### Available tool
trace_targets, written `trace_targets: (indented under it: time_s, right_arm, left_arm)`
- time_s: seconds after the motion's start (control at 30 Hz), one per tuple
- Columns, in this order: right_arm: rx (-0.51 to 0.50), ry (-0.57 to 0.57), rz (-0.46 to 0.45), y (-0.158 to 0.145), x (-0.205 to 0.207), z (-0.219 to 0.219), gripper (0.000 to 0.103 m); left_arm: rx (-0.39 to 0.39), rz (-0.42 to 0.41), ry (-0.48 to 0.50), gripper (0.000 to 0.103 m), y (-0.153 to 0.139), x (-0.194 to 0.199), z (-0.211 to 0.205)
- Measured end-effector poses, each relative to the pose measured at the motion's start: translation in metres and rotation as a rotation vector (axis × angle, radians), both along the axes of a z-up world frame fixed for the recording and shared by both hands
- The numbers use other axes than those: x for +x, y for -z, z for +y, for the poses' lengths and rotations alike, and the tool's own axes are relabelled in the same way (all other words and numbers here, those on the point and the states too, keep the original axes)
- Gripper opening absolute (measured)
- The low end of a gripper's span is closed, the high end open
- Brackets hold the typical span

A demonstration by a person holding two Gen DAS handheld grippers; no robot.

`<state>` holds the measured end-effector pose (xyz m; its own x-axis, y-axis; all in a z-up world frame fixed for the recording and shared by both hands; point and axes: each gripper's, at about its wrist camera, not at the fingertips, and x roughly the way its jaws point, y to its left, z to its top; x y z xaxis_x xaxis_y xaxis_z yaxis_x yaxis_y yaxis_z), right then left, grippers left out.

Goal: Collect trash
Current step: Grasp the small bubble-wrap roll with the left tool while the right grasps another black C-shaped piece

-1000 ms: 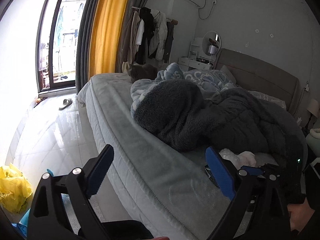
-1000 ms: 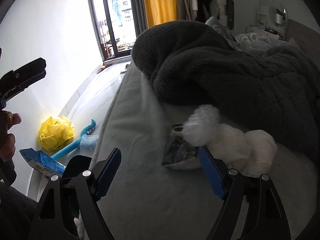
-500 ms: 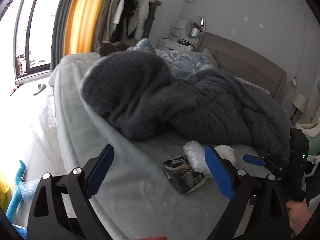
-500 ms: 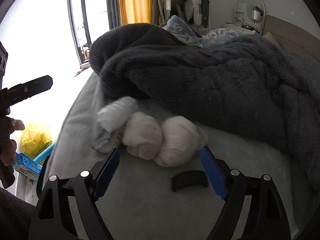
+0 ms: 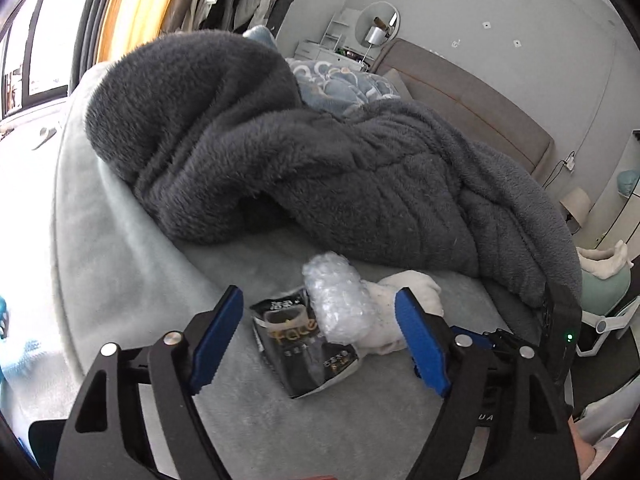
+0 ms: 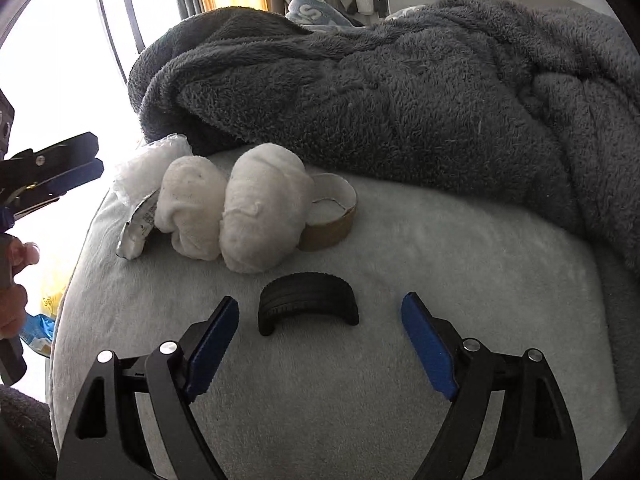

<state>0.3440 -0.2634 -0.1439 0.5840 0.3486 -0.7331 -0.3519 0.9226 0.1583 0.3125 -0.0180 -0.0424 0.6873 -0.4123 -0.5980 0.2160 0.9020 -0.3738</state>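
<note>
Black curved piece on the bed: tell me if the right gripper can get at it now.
Probably yes. The right gripper is open, and the black curved piece lies on bare bed sheet just ahead of its fingertips, apart from the white wads.

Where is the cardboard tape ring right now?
In the right wrist view the cardboard tape ring lies on the bed, touching the right side of the white wads, below the grey blanket.

The right gripper [image 6: 320,332] was held spread above the bed [image 6: 440,280]; a curved black piece [image 6: 308,300] lay between its fingers; white wads [image 6: 260,216] sat beyond.
</note>
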Motion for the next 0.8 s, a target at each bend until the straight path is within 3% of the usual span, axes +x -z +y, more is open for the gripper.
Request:
trace_targets:
  time_s: [0.2,0.37,0.53,0.8]
  right_arm:
    - [-0.022,-0.028,-0.016,0.000,-0.006,0.006,0.083]
    - [-0.039,-0.046,-0.007,0.002,-0.008,0.010,0.066]
    - [-0.045,-0.042,-0.010,0.001,-0.009,0.010,0.050]
    - [-0.052,-0.030,-0.021,-0.009,-0.015,0.010,0.046]
  left_arm:
    - [-0.027,0.059,0.005,0.072,0.015,0.010,-0.012]
    - [-0.076,0.120,-0.005,0.056,0.027,0.017,-0.013]
    - [-0.059,0.106,0.000,0.037,0.027,0.018,-0.016]
    - [-0.041,0.067,-0.004,0.032,0.022,0.009,-0.013]
